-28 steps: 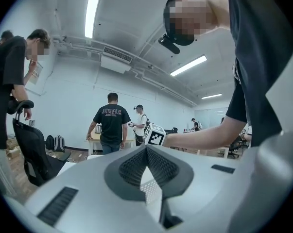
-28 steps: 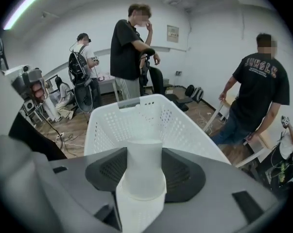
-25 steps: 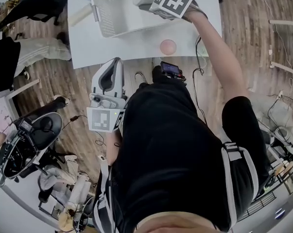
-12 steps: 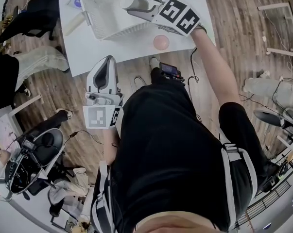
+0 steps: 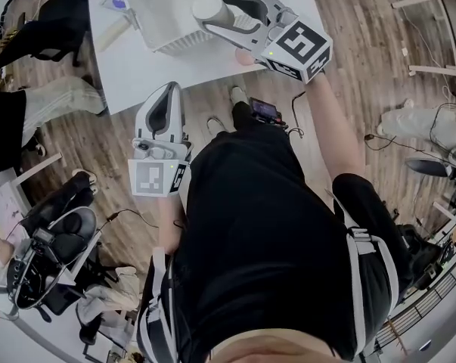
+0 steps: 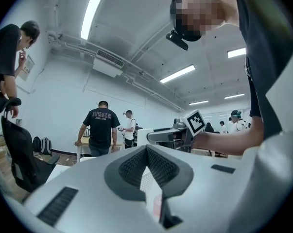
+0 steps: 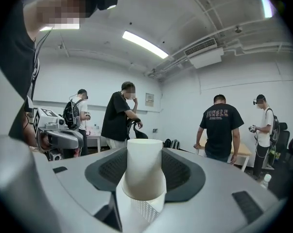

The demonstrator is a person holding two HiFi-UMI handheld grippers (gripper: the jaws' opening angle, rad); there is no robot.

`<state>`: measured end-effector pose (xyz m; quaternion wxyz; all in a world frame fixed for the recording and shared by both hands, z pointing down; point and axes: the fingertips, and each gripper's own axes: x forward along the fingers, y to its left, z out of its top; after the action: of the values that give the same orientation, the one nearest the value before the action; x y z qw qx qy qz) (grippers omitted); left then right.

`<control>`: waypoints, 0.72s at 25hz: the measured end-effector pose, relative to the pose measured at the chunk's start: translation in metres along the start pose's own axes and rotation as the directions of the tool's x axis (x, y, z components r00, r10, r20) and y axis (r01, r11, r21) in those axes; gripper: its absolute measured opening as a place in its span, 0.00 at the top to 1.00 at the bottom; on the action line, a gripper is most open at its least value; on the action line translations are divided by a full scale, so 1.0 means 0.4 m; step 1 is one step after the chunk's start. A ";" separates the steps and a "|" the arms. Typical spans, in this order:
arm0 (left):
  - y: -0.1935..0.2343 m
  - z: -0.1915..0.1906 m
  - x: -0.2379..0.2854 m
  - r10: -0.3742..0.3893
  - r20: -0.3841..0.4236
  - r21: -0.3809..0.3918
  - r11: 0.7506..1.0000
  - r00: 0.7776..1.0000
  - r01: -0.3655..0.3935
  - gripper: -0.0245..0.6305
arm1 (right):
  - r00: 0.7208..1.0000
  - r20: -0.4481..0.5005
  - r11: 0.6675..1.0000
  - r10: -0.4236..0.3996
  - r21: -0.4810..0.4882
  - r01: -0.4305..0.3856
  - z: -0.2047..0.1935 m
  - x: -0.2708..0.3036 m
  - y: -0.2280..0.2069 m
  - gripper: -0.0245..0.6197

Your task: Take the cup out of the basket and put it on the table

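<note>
We wear a black short-sleeved shirt [image 5: 265, 225] with grey-and-white shoulder straps [image 5: 361, 255]. Our left gripper [image 5: 168, 95] and right gripper [image 5: 226, 15] have light grey shells and dark ribbed pads [image 6: 129, 166]. Each carries a black-and-white marker cube [image 5: 299, 48].

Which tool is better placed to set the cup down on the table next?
Right. The right tool grips the cup over the basket; the left tool is shut, empty, at the table's edge.
</note>
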<state>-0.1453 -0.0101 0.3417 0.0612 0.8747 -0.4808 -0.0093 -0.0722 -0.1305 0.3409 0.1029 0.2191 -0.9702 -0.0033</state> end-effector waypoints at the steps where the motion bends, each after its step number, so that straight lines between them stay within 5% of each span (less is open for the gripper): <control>1: 0.003 -0.004 -0.001 -0.004 0.002 -0.005 1.000 1.000 0.004 0.93 | 1.000 0.018 1.000 -0.005 0.013 0.005 0.000 -0.006 0.004 0.60; 18: -0.170 0.043 -0.176 -0.151 0.047 0.009 0.988 0.987 0.151 0.93 | 0.978 0.185 0.994 -0.096 0.062 0.085 0.069 -0.297 0.387 0.60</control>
<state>-0.1273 0.0837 0.3139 0.0464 0.9083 -0.4144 -0.0334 -0.0385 0.0589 0.2984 0.0047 0.2645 -0.9644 -0.0024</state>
